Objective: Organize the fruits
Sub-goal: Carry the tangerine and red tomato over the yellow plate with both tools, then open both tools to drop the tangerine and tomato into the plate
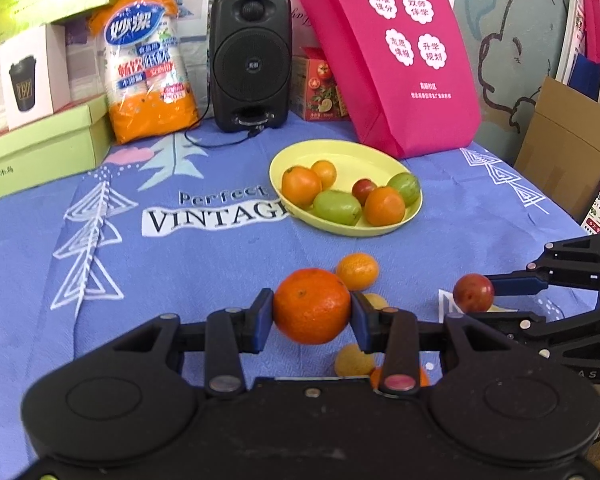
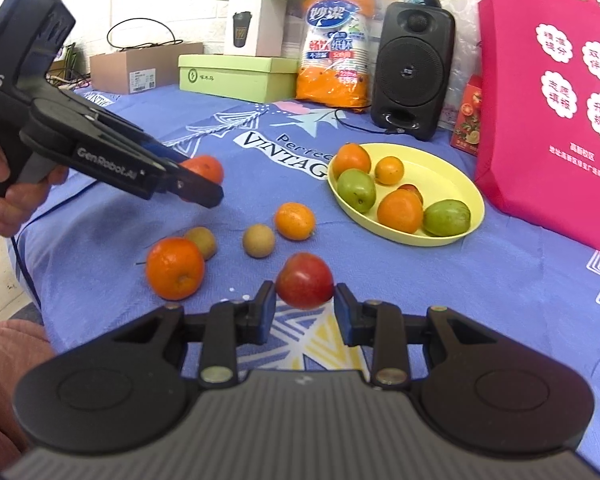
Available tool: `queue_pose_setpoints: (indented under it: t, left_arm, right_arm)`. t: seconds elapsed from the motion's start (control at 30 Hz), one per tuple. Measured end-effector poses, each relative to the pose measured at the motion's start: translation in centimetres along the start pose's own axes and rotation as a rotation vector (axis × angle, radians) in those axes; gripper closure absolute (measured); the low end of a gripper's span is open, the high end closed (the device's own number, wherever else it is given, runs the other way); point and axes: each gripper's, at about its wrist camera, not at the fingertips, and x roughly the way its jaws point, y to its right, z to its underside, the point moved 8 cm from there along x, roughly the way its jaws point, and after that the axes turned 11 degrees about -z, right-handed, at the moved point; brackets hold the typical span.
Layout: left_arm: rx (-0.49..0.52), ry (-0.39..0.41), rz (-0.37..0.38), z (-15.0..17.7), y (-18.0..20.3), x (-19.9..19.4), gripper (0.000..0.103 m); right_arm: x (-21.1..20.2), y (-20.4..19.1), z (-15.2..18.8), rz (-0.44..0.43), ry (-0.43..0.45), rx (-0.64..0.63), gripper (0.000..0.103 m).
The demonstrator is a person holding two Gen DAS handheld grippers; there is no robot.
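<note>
Left gripper (image 1: 312, 312) clamps orange (image 1: 312, 306) | right gripper (image 2: 305, 304) clamps red fruit (image 2: 305, 280)

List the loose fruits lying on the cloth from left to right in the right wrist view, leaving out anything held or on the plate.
Large orange → brownish fruit just behind it → round tan fruit → small orange.
</note>
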Motion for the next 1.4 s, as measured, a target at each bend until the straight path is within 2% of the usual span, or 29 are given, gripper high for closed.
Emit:
queue_pose_setpoints:
  t: [0.37,0.53,0.87,1.13,1.33,1.4]
  left_arm:
    - [0.081,0.053,0.027,-4.4,2.2,0.7,0.063]
    - [0.083,0.038,0.053,-7.2,3.3,3.6,0.063]
    - [0.121,0.007,0.03,-11.7,4.5,10.8,0.063]
    - [0.129,-0.03,0.027,-12.3,5.2,14.9,0.062]
    - [0.117,-0.041,0.017,-12.0,4.7,15.6,0.062]
    - [0.109,-0.039,0.011,-12.1,4.4,15.4,0.058]
  right_arm:
    - [-0.7,3.8,-2.8,0.079,0.058,-0.002,0.072]
    - [0.0,6.3,-5.0,0.11,0.079,-0.005,0.072]
    - [3.4,11.5,-7.7,0.136,0.071,0.036,0.072]
    - [6.8,14.6,-8.2,0.148,0.036,0.081,0.072]
    - [8.3,14.6,-8.3,0.129,0.002,0.063,0.072]
    - [8.4,14.3,-8.3,0.136,0.003,0.048,0.072]
